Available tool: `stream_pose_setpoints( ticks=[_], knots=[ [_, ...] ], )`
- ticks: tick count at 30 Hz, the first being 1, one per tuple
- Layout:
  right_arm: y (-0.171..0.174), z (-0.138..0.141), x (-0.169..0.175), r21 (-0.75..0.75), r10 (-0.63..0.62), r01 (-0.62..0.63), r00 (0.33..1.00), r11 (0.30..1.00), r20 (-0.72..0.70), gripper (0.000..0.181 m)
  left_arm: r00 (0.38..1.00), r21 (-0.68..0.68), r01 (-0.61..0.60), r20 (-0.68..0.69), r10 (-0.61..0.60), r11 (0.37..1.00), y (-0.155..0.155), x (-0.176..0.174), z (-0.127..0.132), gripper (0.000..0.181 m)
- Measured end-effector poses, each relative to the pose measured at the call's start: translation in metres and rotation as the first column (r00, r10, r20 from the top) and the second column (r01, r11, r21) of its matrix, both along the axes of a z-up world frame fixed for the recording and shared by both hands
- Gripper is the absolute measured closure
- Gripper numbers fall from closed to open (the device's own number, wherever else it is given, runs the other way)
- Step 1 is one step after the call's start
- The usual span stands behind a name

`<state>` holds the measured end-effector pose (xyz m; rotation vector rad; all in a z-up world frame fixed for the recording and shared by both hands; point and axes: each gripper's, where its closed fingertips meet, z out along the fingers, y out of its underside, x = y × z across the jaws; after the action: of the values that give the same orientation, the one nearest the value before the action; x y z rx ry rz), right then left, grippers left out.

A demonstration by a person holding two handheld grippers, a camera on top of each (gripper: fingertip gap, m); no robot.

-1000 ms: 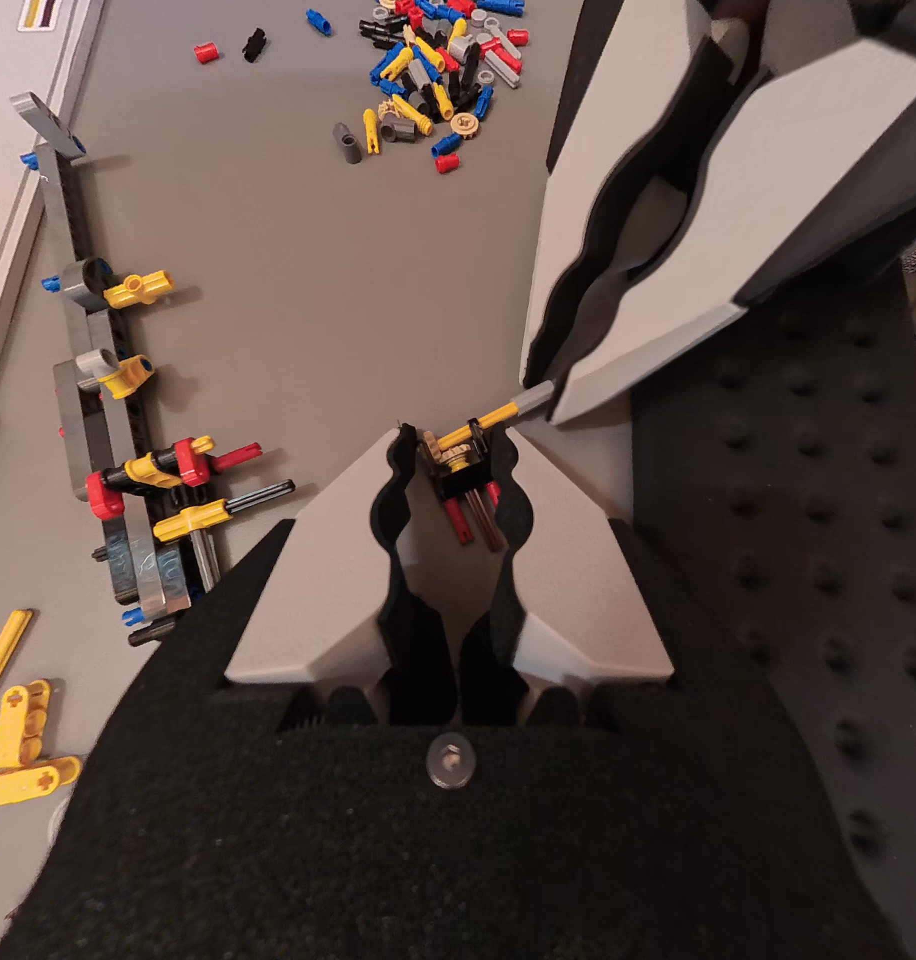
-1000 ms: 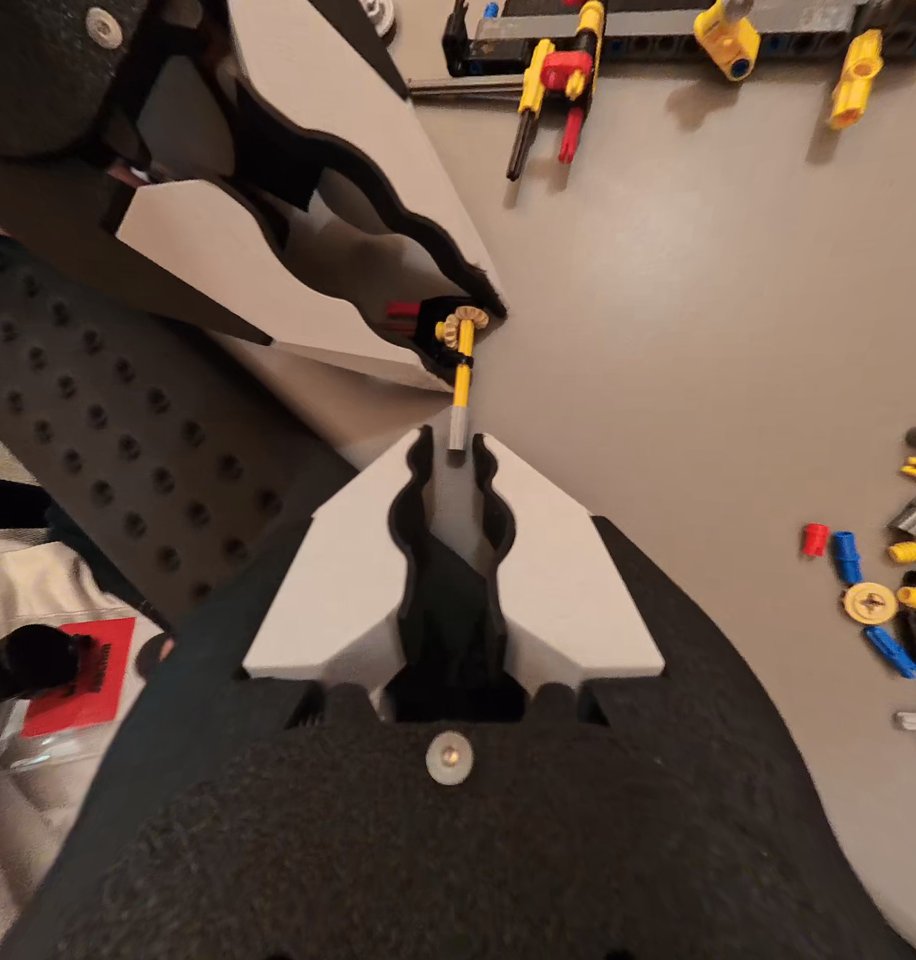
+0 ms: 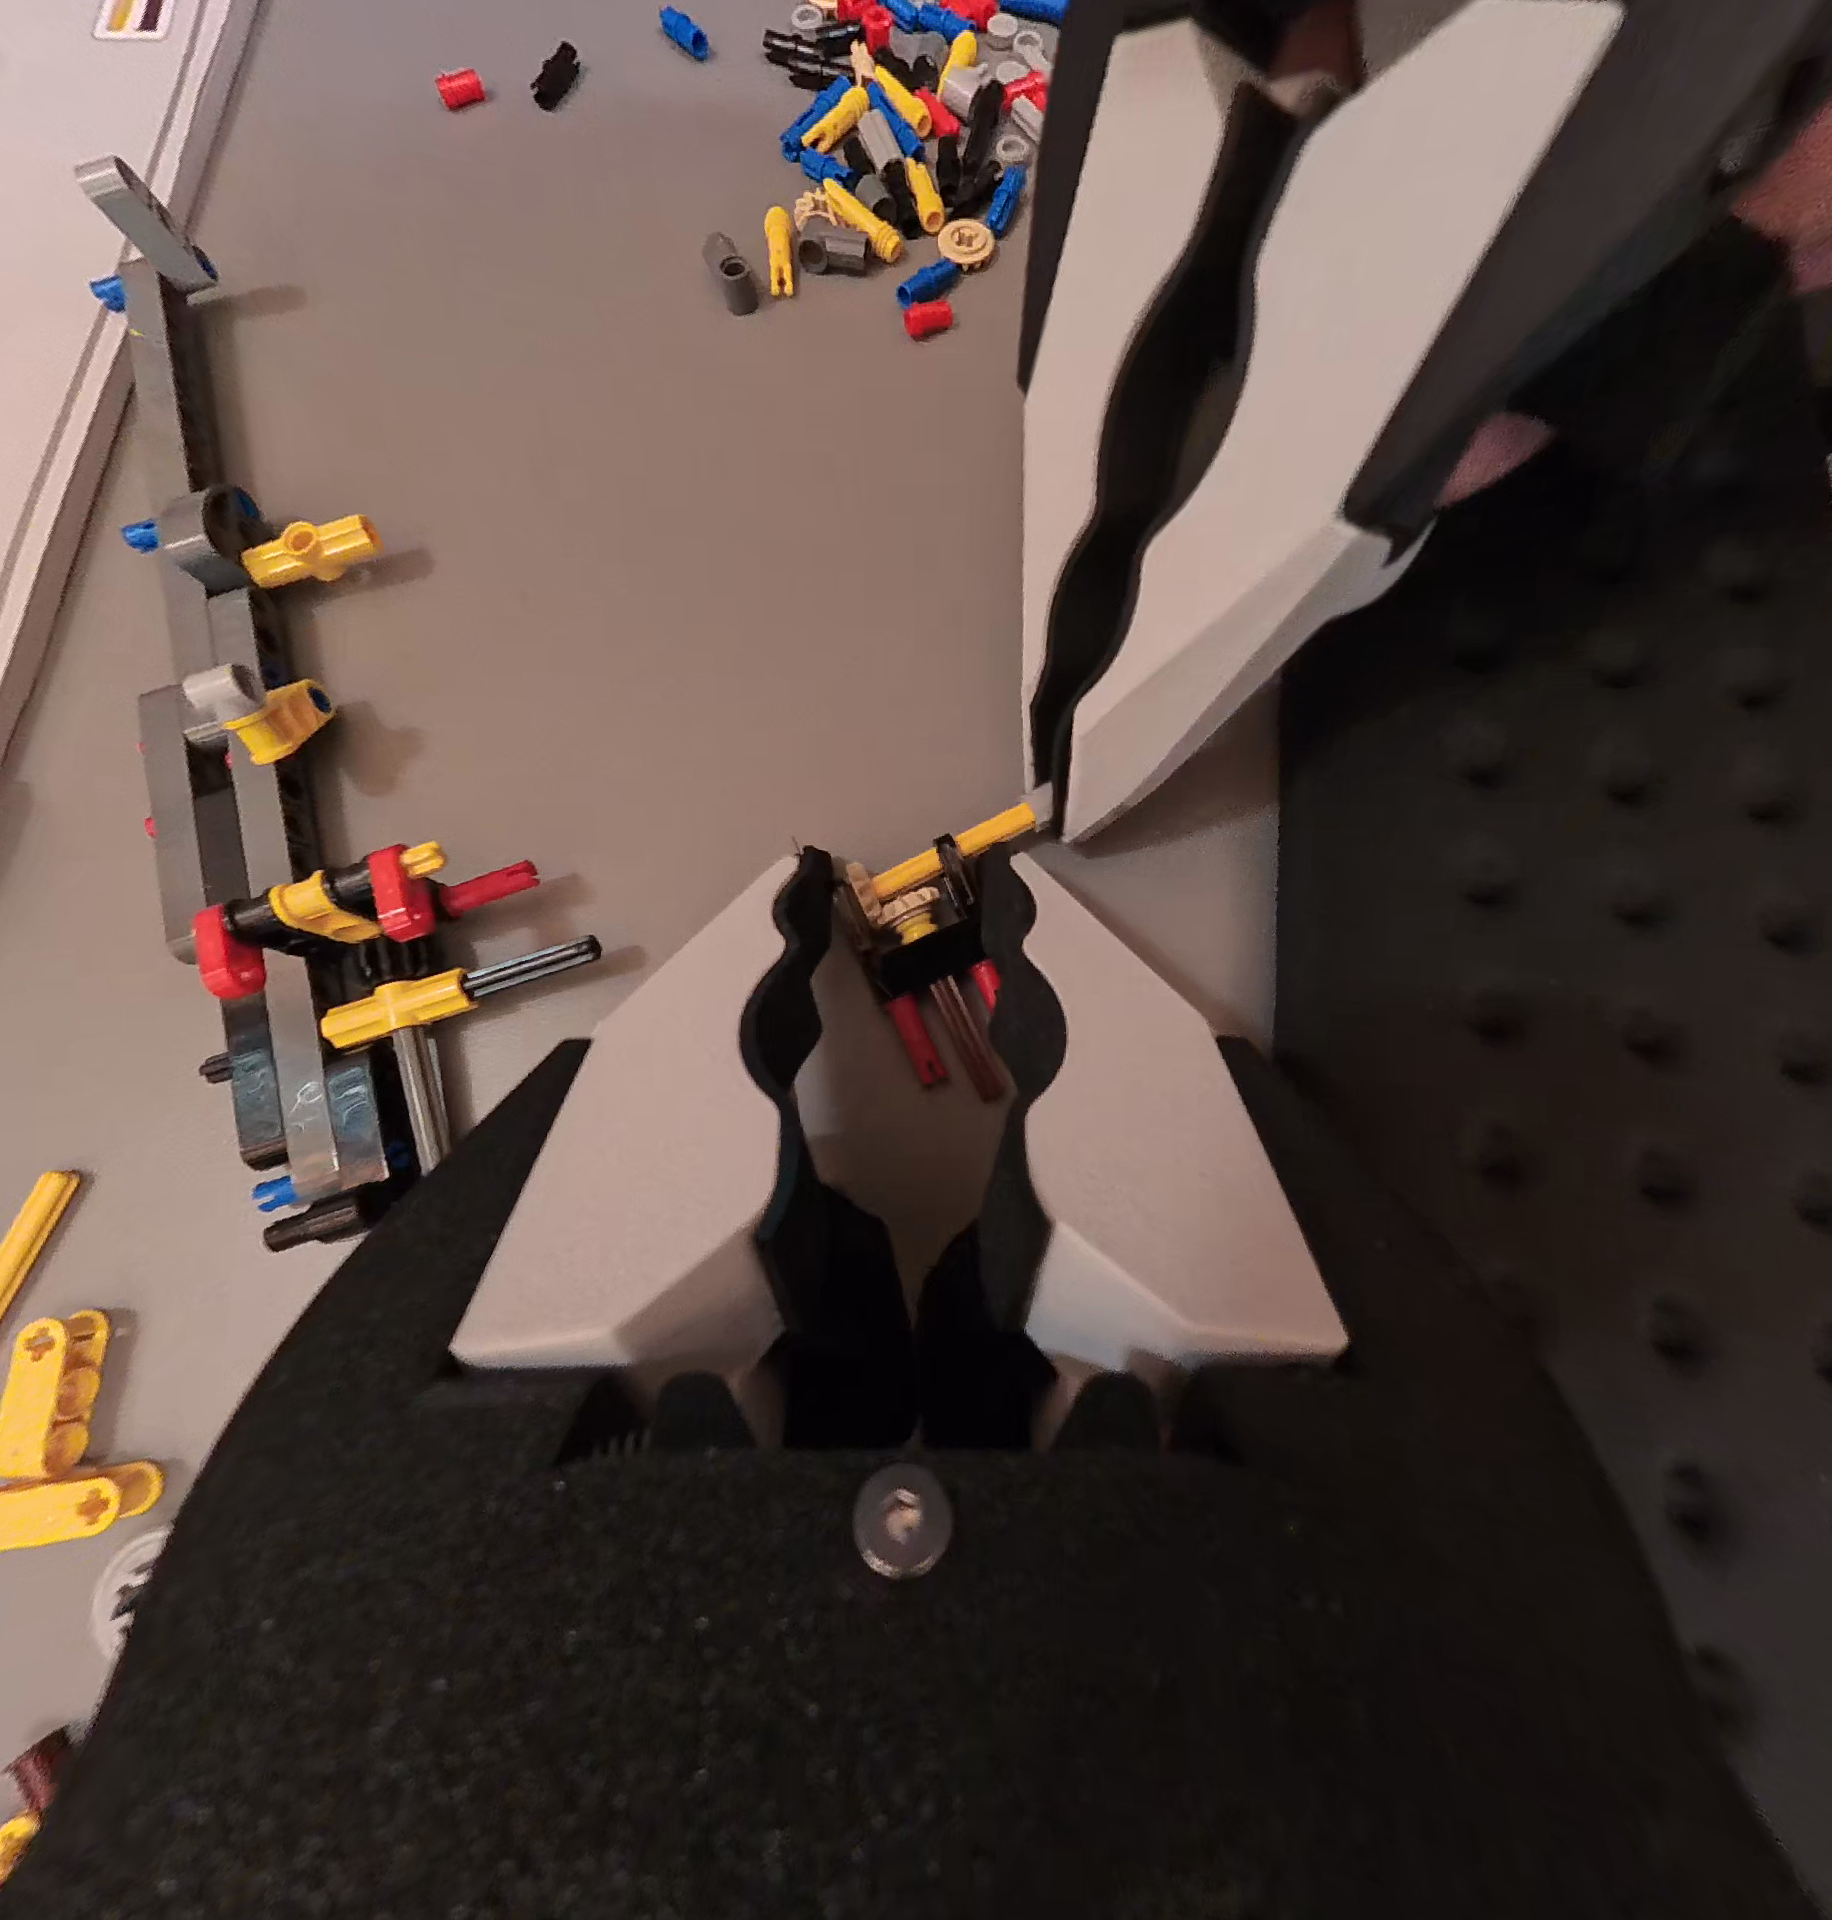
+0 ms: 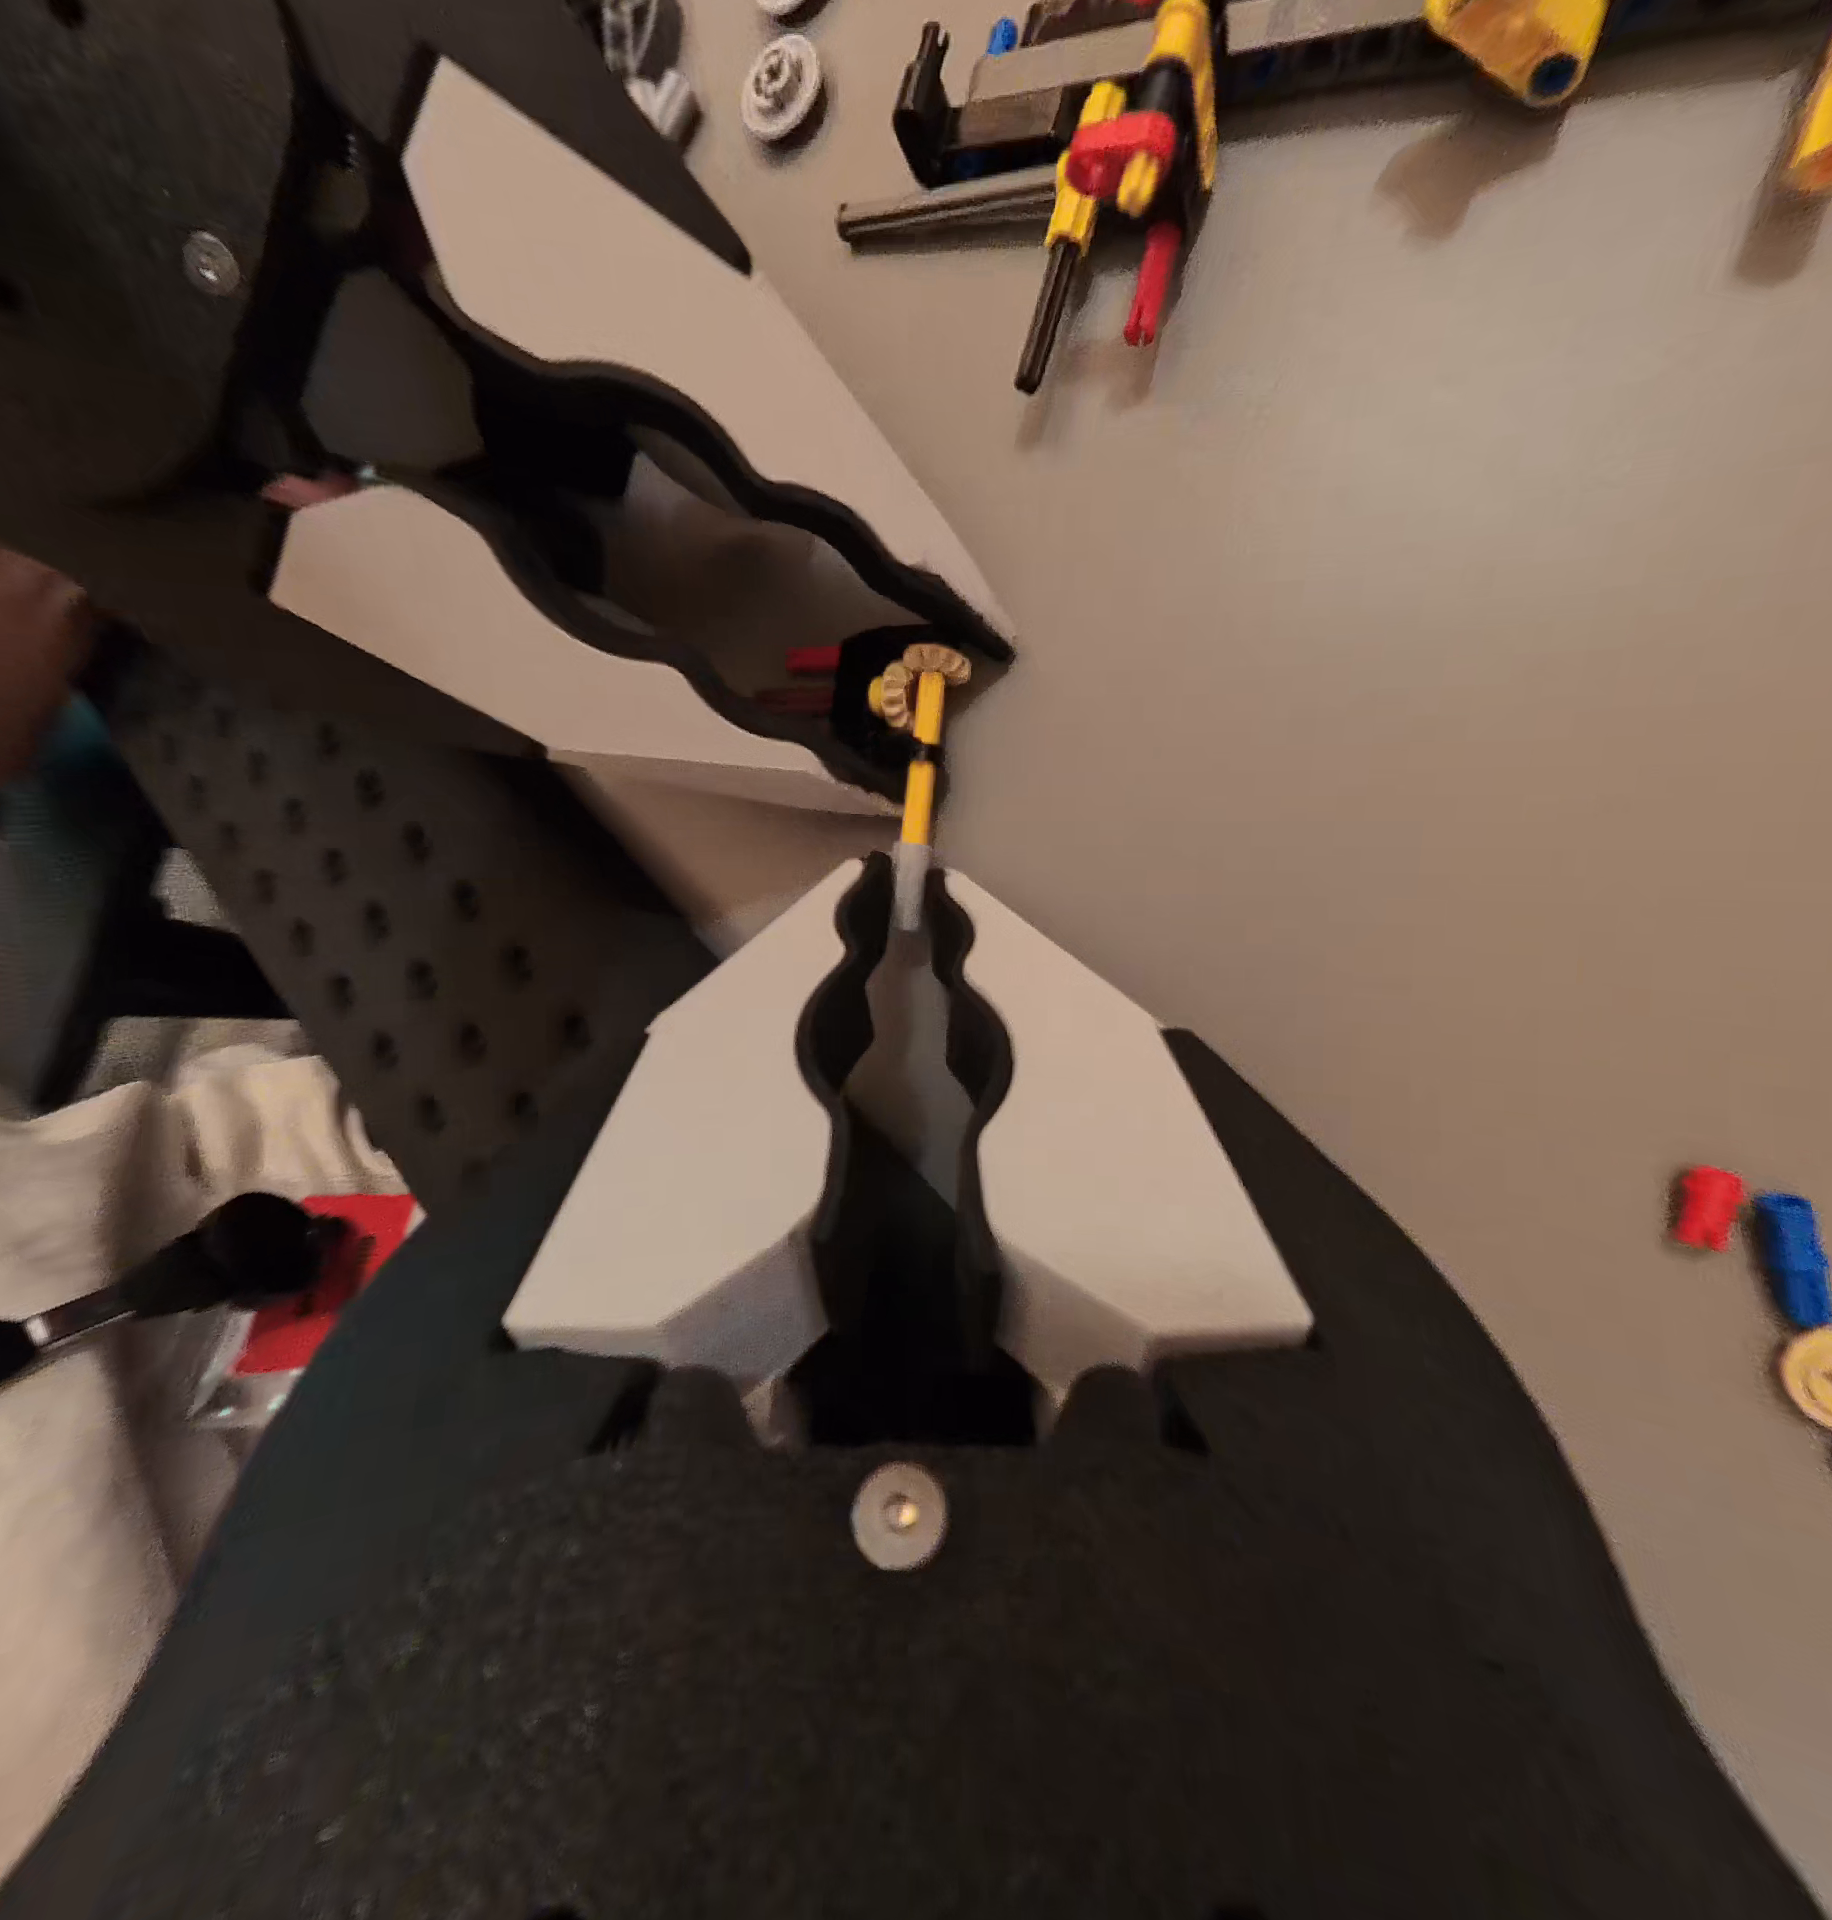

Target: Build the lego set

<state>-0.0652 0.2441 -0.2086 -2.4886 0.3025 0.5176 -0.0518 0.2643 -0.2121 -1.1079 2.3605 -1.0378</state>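
- Tabletop [image 3: 621, 540]: plain matte grey surface filling most of both views; no damage or marks visible on the bare part. A pale flat board or sheet [image 3: 50, 436] lies along its far left edge in the left wrist view.
- Black studded panel [image 3: 1618, 935]: dark sheet with rows of raised dots, lying at the right of the left wrist view, under the right tool.
- Cloth and a red card [image 4: 320, 1288]: pale crumpled fabric at the left edge of the right wrist view, off the tabletop; detail blurred.
- Left hand-held gripper [image 3: 907, 894]: fingers closed to a narrow gap on a small black lego sub-assembly [image 3: 927, 940], held at the fingertips above the tabletop. The piece carries tan gears, and red and dark pins pointing back between the fingers.
- Right hand-held gripper [image 4: 907, 883]: fingers nearly together, pinching the grey tip of a yellow axle [image 4: 922, 769]. The axle runs from those fingertips into the sub-assembly, so the two tools meet tip to tip.
- Long grey-and-black lego beam build [image 3: 226, 790]: lies flat on the tabletop, left of the left tool, with yellow, red and blue connectors attached along it.
- Loose parts pile [image 3: 891, 145]: blue, yellow, red, black and grey pins heaped at the far side of the tabletop, well apart from the beam build.
- Yellow connectors [image 3: 44, 1434]: two short pieces at the near left, beside a thin yellow rod [image 3: 8, 1268].
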Motion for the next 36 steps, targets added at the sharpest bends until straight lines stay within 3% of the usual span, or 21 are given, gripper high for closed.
stream_pose_setpoints(
  ticks=[3, 10, 16, 20, 24, 30, 36],
  knots=[
    [0.002, 0.003, 0.002, 0.054, 0.03, -0.029, 0.999, 0.998, -0.012, 0.174, 1.0, -0.002, 0.002, -0.001, -0.002, 1.0, 0.0, 0.0, 0.0, 0.154],
    [0.011, 0.006, 0.004, 0.127, 0.041, -0.08, 0.959, 0.989, 0.282, 0.176, 1.0, -0.012, 0.002, -0.01, -0.002, 1.0, 0.001, 0.0, 0.0, 0.154],
    [0.013, 0.004, 0.006, 0.108, -0.003, -0.01, 0.993, 0.994, 0.118, 0.181, 1.0, -0.005, 0.03, -0.003, -0.03, 1.0, -0.003, -0.003, 0.0, 0.154],
    [0.015, 0.007, 0.004, 0.127, 0.044, -0.066, 0.985, 0.99, 0.169, 0.181, 1.0, -0.009, 0.03, -0.006, -0.03, 1.0, -0.003, -0.003, 0.0, 0.154],
    [0.002, 0.015, 0.009, 0.165, 0.188, -0.244, 0.937, 0.956, 0.295, 0.18, 0.998, -0.016, 0.063, -0.012, -0.063, 0.998, -0.004, -0.006, 0.0, 0.154],
    [0.017, 0.017, 0.006, 0.189, 0.104, -0.124, 0.988, 0.974, 0.112, 0.181, 0.998, 0.006, 0.067, 0.006, -0.067, 0.998, -0.004, -0.006, 0.0, 0.154],
    [0.023, 0.004, 0.004, 0.122, 0.164, -0.18, 0.978, 0.976, 0.131, 0.181, 0.998, 0.006, 0.066, 0.006, -0.066, 0.998, -0.004, -0.006, 0.0, 0.154]
  ],
)
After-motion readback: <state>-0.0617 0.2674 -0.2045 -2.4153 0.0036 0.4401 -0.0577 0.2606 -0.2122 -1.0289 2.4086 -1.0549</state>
